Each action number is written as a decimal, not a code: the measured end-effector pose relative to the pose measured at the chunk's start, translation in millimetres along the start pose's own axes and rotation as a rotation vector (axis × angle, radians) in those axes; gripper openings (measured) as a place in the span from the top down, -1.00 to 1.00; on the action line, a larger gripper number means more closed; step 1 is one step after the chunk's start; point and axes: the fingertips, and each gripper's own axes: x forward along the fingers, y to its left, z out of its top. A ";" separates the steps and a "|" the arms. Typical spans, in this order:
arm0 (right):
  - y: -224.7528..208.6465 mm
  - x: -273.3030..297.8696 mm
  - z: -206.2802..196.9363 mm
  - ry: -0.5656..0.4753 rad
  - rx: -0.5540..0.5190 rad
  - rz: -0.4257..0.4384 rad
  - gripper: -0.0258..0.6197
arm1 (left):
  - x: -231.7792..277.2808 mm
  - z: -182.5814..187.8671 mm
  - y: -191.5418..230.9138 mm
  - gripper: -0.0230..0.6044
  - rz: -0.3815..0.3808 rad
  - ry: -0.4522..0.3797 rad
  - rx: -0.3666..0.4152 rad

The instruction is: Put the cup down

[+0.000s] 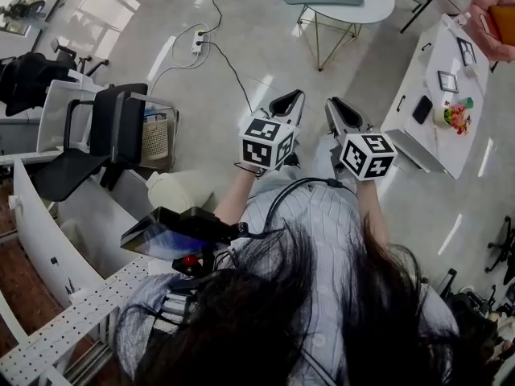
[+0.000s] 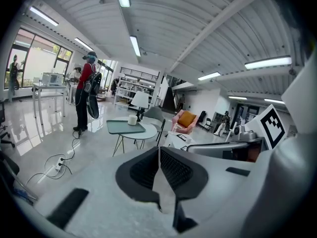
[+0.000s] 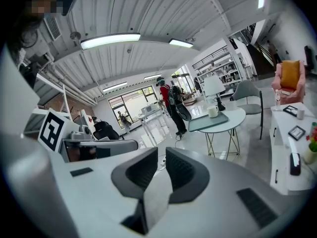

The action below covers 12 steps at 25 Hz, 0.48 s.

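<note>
Cup (image 2: 132, 119) tiny on far table (image 2: 150, 132); left gripper (image 2: 158, 150) closed empty, right gripper (image 3: 161, 152) barely parted

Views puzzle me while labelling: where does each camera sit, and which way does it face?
Head view: on the head, looking steeply down; shows hair, left gripper, right gripper.
Left gripper view: on the left gripper, facing the round table past its shut jaws.
Right gripper view: on the right gripper, facing that table too.
Shared: the cup.

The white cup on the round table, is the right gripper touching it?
Apart. The right gripper view shows the cup on the far table, floor between it and the right gripper, whose fingers are empty.
</note>
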 end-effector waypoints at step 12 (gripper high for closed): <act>7.4 -4.5 -2.6 0.000 -0.030 0.007 0.72 | -0.9 -6.3 -8.9 0.87 -0.041 0.014 0.001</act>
